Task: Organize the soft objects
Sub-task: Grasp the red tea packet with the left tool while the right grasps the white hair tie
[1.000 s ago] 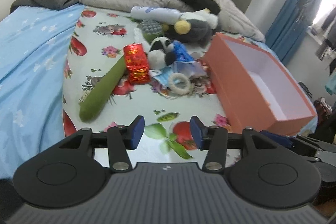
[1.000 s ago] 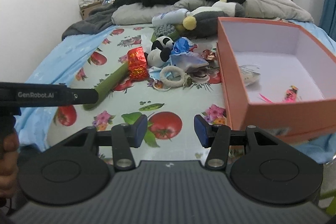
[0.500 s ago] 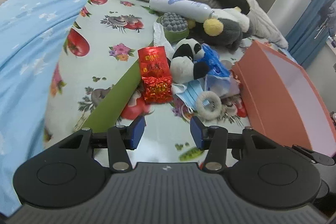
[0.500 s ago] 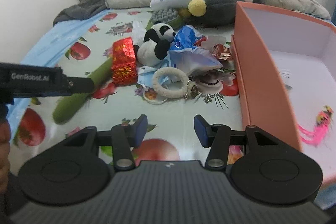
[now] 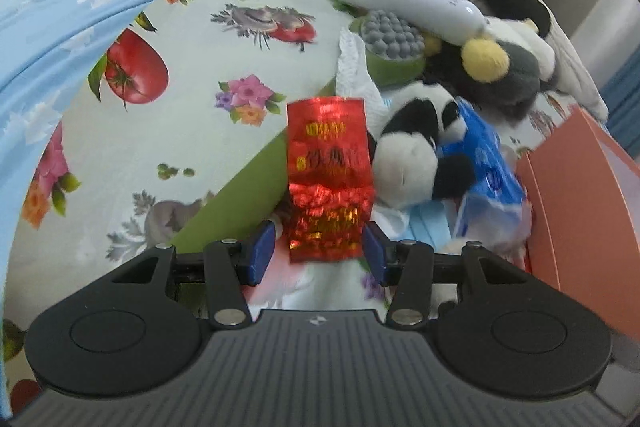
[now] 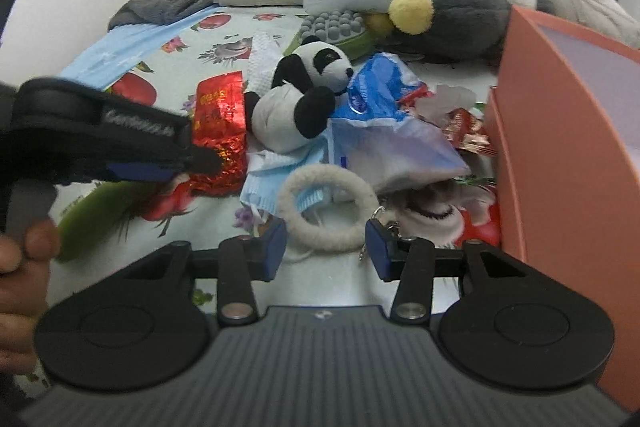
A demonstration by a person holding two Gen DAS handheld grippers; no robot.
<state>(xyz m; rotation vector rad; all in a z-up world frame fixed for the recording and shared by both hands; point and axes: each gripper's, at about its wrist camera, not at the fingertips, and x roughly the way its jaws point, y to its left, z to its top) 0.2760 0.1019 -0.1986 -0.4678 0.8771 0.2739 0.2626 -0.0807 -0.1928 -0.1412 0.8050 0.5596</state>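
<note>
Closeness is new in the left wrist view: the left gripper (image 5: 319,254) has dropped in, jaws apart, straddling the red foil packet (image 5: 328,179), probably not yet pinching. Right wrist view: the right gripper (image 6: 326,249), jaws just narrowing but unclamped, brackets the fluffy ring (image 6: 328,207); the orange box (image 6: 560,155) waits at three o'clock.

Soft, even indoor light fills both views, with only faint shadows under the things on the bed (image 5: 188,131). The red foil packet (image 5: 328,179) throws back small bright glints and looks smeared by motion in the left wrist view. In the right wrist view the left gripper (image 6: 200,159) and the hand (image 6: 20,267) are blurred. Both pictures bulge strongly, lines curving at the rounded, dark-cornered edges. The far bedding is slightly soft and washed out.
</note>
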